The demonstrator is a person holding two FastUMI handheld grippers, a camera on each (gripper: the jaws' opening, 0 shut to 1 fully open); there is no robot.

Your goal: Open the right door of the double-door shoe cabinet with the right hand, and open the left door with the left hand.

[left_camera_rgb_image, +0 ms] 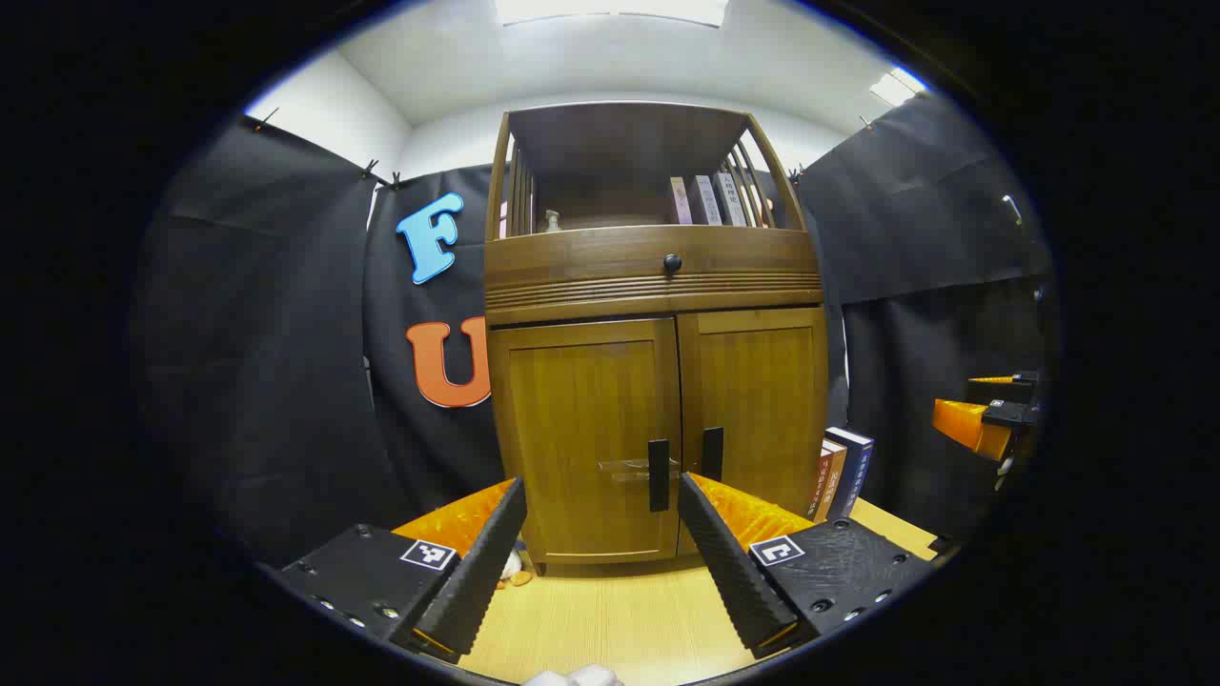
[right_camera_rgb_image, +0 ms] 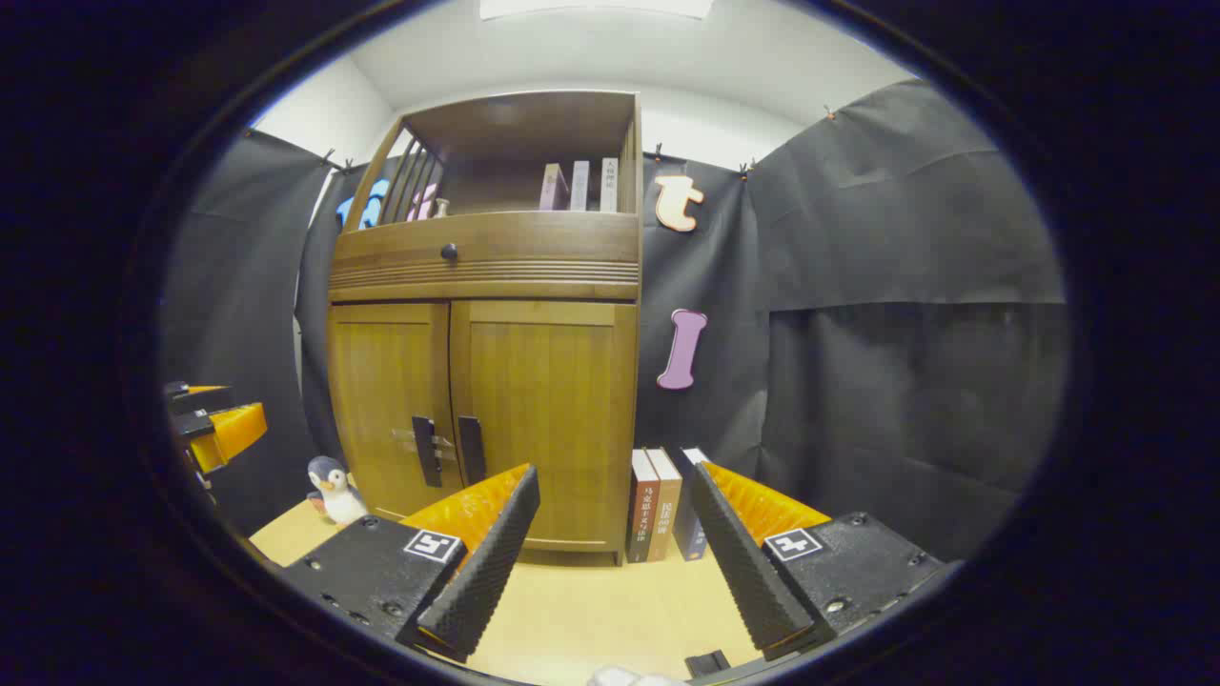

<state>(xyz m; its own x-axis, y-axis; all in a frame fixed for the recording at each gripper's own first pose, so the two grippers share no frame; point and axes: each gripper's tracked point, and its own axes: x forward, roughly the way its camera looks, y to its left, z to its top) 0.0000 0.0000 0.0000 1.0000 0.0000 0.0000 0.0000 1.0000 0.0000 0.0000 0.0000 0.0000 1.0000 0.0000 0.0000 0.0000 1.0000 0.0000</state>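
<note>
A small black-and-white penguin plush toy [right_camera_rgb_image: 334, 488] sits on the pale wooden table [right_camera_rgb_image: 581, 610] at the far left. Right of it stands the brown wooden double-door shoe cabinet [left_camera_rgb_image: 656, 419], both doors closed, dark vertical handles [left_camera_rgb_image: 659, 474] meeting at the centre. Upright books [right_camera_rgb_image: 658, 505] lean just beside its right side. The left gripper [left_camera_rgb_image: 602, 534] and right gripper [right_camera_rgb_image: 615, 534] hover near, fingers spread wide, holding nothing.

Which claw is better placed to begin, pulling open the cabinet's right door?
Likely the right claw: open and nearer that side, though aimed at the books beside the right door, both doors shut.
</note>
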